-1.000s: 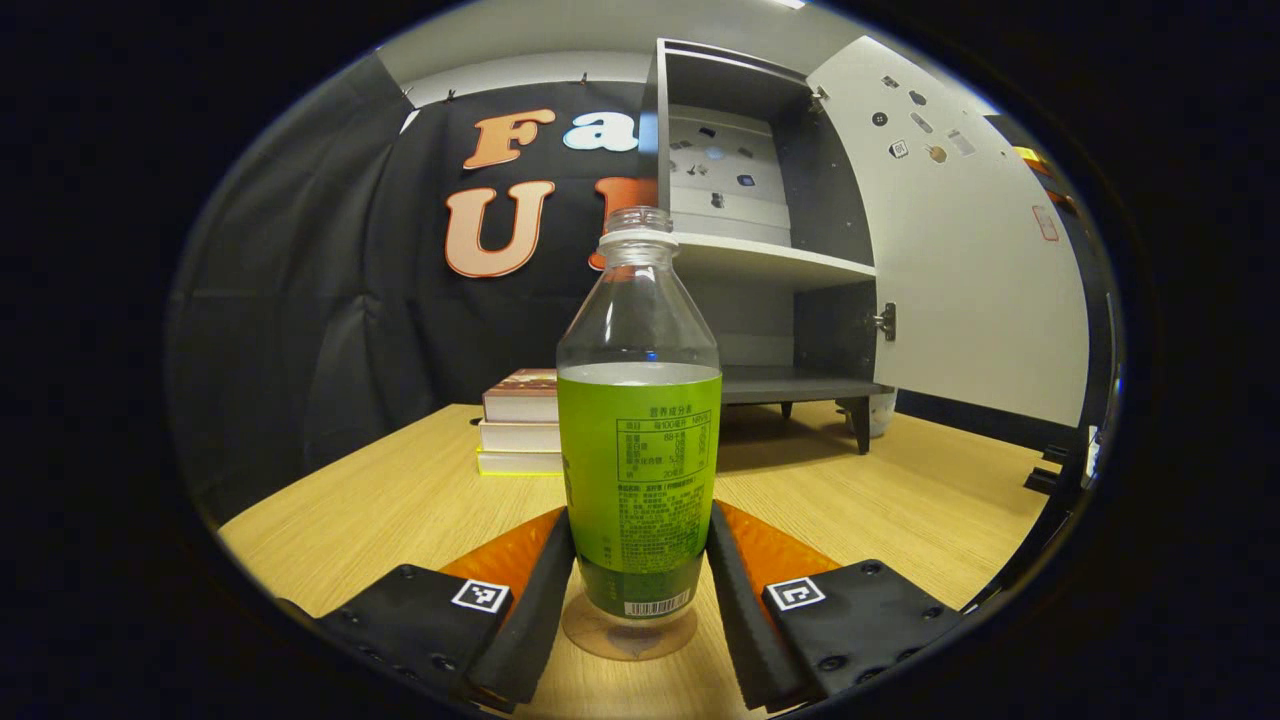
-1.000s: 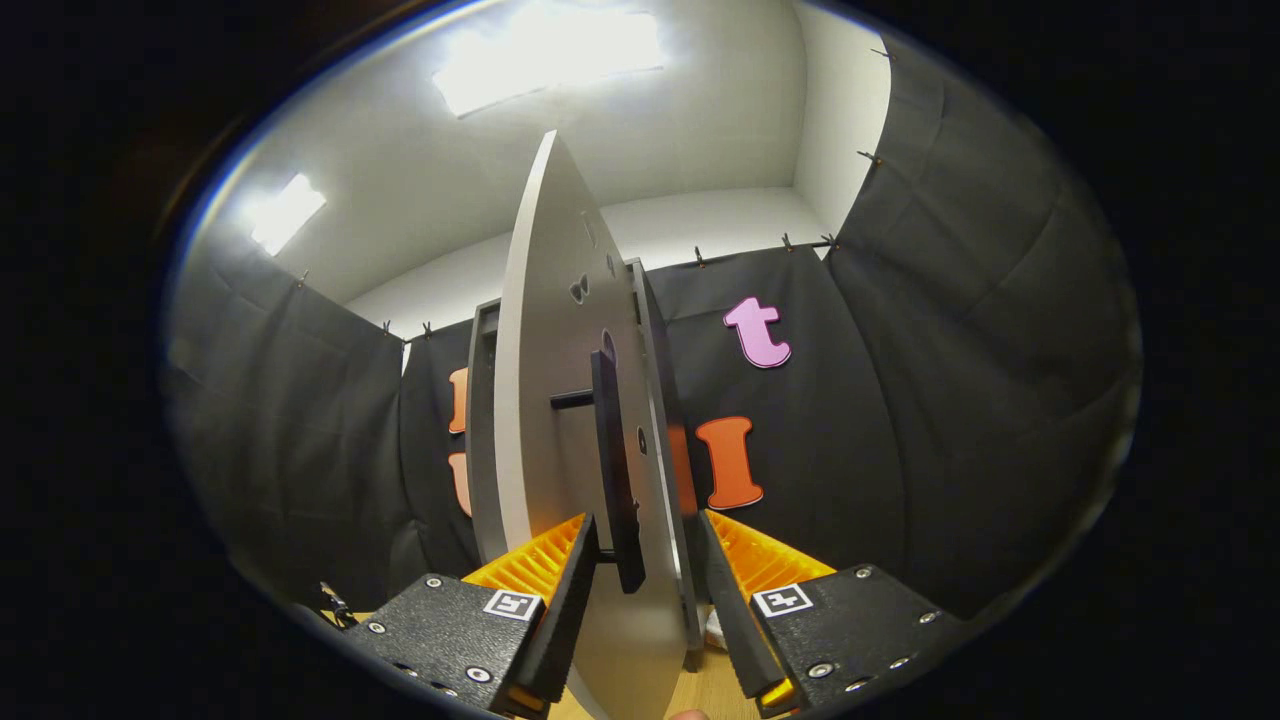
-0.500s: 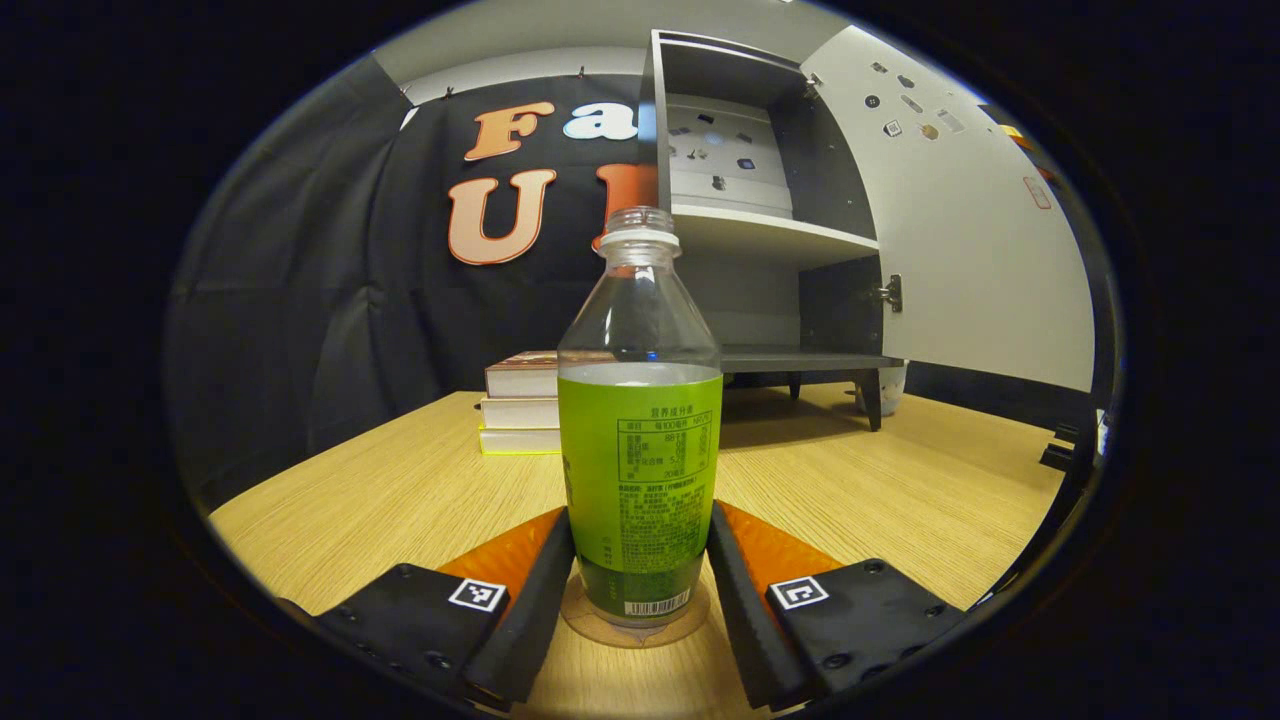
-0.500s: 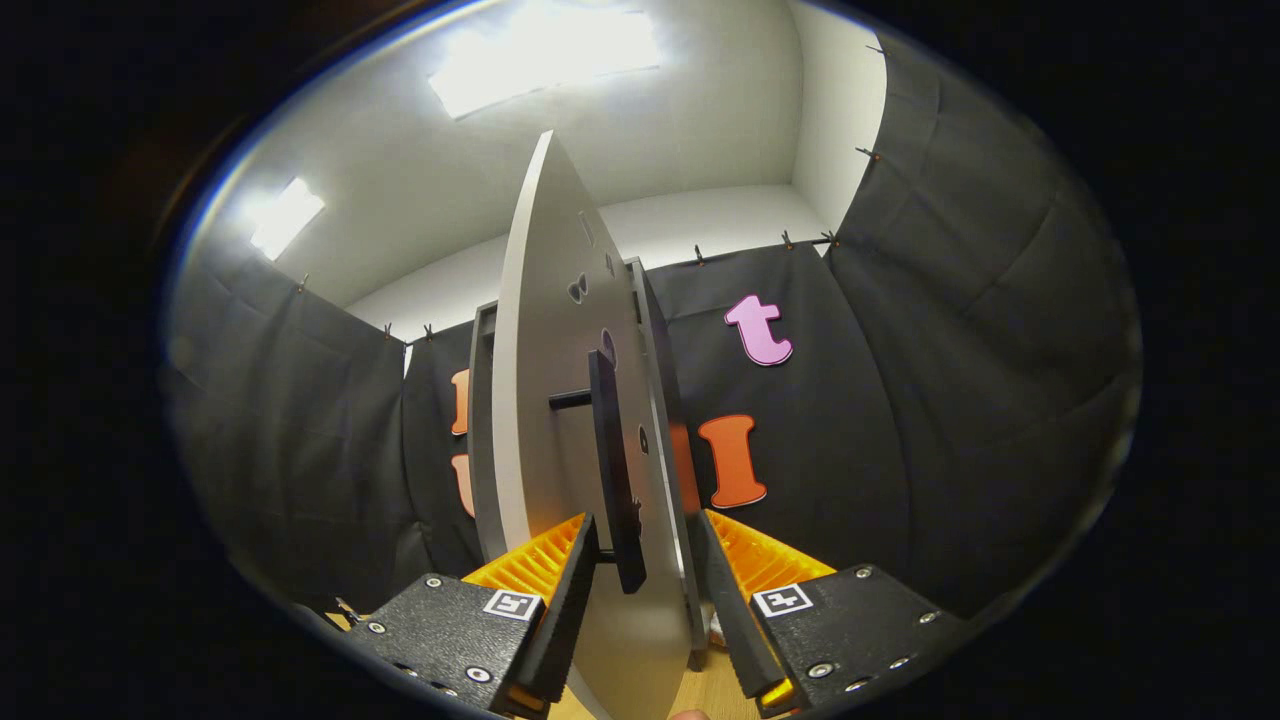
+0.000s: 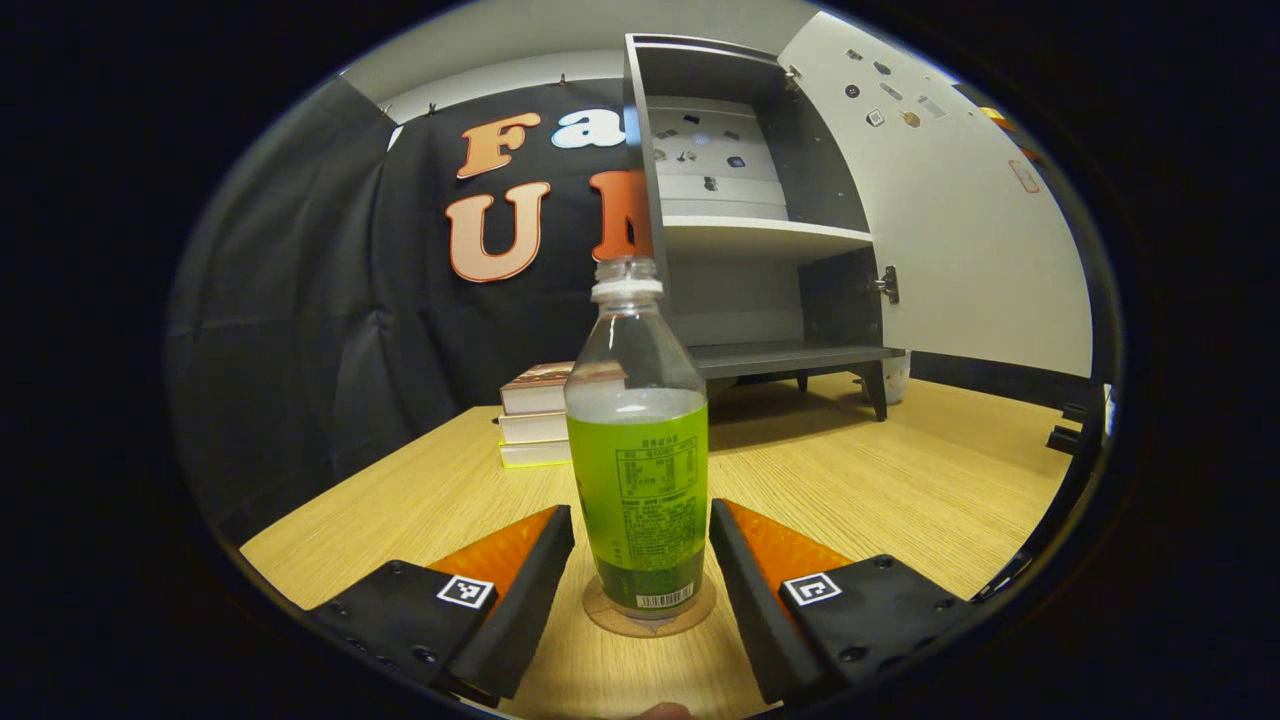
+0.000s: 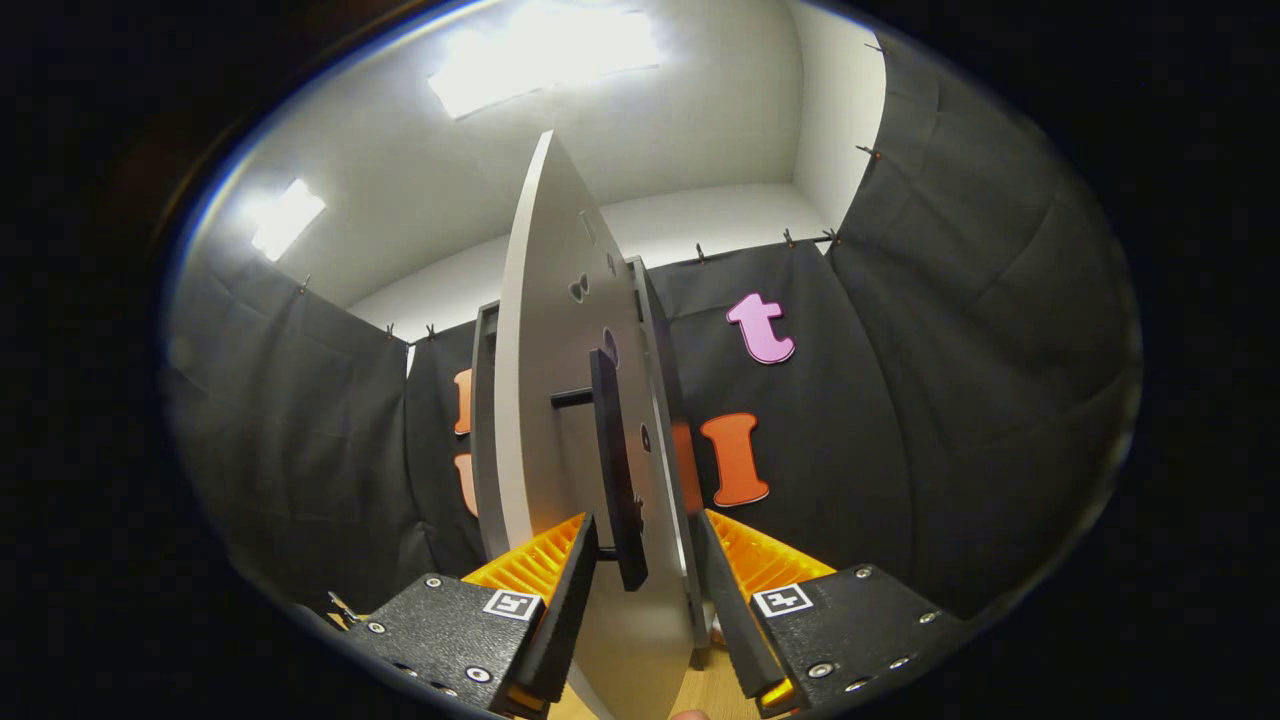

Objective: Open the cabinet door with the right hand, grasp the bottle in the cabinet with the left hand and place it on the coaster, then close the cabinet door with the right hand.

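A capless bottle (image 5: 637, 470) with a green label stands upright on a round coaster (image 5: 650, 620) near the front edge of the wooden table (image 5: 900, 500). The left gripper (image 5: 640, 570) sits low around it, its fingers (image 5: 525, 590) spread to either side of the bottle with a gap visible on both sides, so neither one presses the label. Behind the bottle, a stack of books (image 5: 535, 428) lies toward the table's back edge, next to a grey cabinet (image 5: 760, 230) on short legs; its cabinet door (image 5: 950, 220) stands swung wide open, and the shelf (image 5: 765, 237) inside and the floor of the lower compartment are bare.

In the right gripper view, the open cabinet door (image 6: 560, 400) is seen edge-on, running upward between the fingers of the right gripper (image 6: 645, 590). Its dark bar handle (image 6: 615, 470) stands off the door face just above the fingertips. The fingers sit close on either side of the door's lower edge, but I cannot tell whether they actually clamp it.
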Demonstrator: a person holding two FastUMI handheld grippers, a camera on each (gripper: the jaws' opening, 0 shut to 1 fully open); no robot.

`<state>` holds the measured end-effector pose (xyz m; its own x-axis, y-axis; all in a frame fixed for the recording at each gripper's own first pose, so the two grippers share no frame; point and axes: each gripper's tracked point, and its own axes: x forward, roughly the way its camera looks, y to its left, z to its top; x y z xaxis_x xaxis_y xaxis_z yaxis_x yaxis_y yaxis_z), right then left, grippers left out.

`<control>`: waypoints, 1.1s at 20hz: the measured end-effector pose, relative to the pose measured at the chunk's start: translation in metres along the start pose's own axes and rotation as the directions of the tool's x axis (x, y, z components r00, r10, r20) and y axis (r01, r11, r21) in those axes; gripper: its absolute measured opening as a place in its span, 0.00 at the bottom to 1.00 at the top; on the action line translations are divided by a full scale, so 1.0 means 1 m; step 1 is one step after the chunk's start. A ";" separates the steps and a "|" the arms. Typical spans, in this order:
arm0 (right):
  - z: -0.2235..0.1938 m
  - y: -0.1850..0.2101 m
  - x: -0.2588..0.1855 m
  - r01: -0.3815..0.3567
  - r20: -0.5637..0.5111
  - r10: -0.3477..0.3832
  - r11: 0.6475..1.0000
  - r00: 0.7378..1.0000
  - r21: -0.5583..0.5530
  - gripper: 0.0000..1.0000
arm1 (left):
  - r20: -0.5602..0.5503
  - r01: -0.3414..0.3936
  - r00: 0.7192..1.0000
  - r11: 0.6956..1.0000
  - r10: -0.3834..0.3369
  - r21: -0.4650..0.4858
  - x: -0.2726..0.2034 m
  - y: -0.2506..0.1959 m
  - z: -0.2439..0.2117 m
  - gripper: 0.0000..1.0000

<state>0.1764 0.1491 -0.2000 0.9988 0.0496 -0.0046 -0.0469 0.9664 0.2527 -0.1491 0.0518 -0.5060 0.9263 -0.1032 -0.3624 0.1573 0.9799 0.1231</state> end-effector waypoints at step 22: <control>0.012 -0.007 -0.009 -0.045 -0.045 0.048 0.997 0.998 0.063 0.66 | 0.205 0.085 0.975 0.996 -0.087 0.019 -0.018 -0.036 0.211 0.90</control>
<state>0.1675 0.1394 -0.1902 0.9936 0.1073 -0.0363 -0.0906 0.9453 0.3134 -0.0992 -0.0174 -0.3086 0.9595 -0.2206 -0.1750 0.2417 0.9641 0.1099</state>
